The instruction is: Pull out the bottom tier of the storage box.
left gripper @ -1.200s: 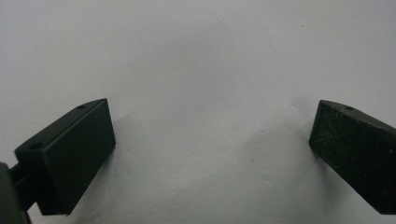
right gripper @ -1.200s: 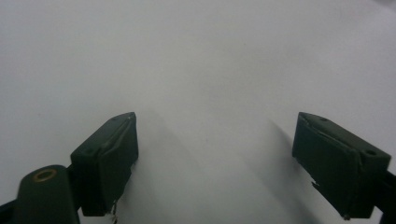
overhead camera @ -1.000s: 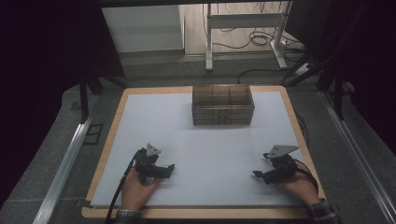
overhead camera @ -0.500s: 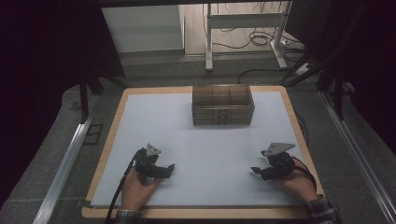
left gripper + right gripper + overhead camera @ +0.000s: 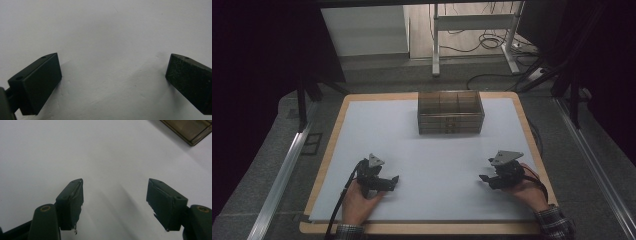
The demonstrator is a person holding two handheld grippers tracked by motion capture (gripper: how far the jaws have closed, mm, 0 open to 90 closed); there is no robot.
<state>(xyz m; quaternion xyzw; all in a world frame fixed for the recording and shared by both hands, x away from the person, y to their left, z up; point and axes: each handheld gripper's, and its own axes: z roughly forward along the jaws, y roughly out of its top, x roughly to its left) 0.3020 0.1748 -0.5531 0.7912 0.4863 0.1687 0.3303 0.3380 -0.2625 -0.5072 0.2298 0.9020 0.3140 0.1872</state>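
A brown see-through box with compartments and small drawers stands at the far middle of the white mat; its corner appears at the top right of the right gripper view. My left gripper rests near the front left of the mat, its jaws wide open over bare mat. My right gripper rests near the front right, pointing left. Its jaws have just been closing, stand apart, and have nothing between them.
The mat lies on a wooden table with a bare border all round. Behind the table stand a white desk frame and cables on the floor. Metal rails run along both sides.
My right gripper has shifted slightly left and its jaws have drawn closer together. The left gripper has stayed where it was.
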